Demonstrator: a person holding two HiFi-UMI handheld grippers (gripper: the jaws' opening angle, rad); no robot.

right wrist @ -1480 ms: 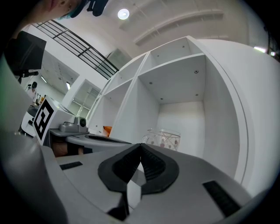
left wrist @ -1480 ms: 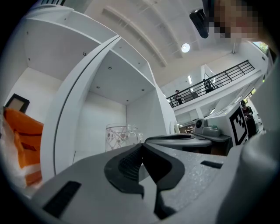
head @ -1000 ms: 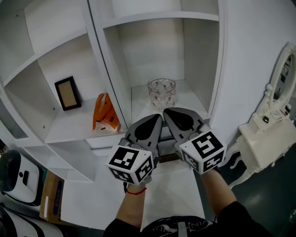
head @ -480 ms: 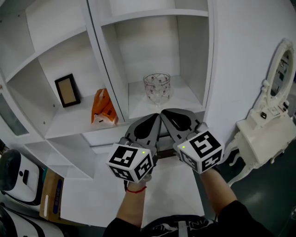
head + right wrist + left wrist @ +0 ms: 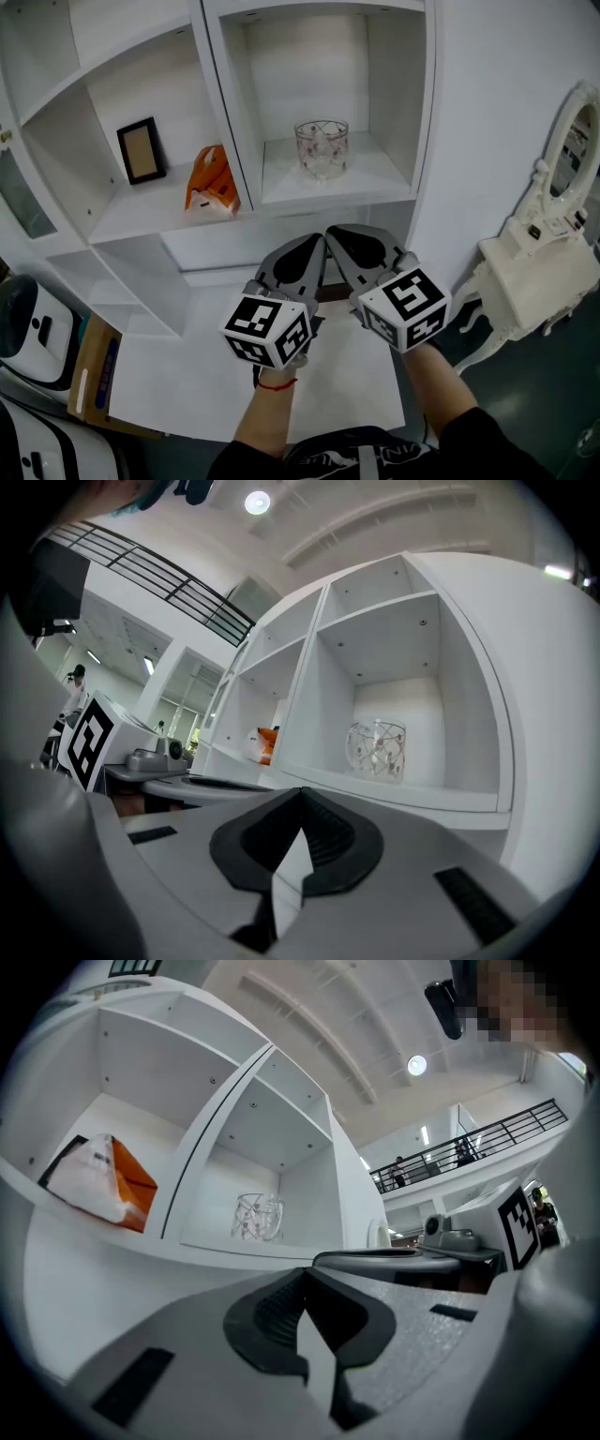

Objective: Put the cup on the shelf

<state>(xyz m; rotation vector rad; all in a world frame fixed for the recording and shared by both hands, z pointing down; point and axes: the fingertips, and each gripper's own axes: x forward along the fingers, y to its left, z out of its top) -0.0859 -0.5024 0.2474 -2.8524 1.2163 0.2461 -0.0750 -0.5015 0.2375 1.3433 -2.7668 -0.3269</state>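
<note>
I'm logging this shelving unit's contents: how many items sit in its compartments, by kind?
Glass cup: 1
Picture frame: 1
Orange and white packet: 1
Total: 3
</note>
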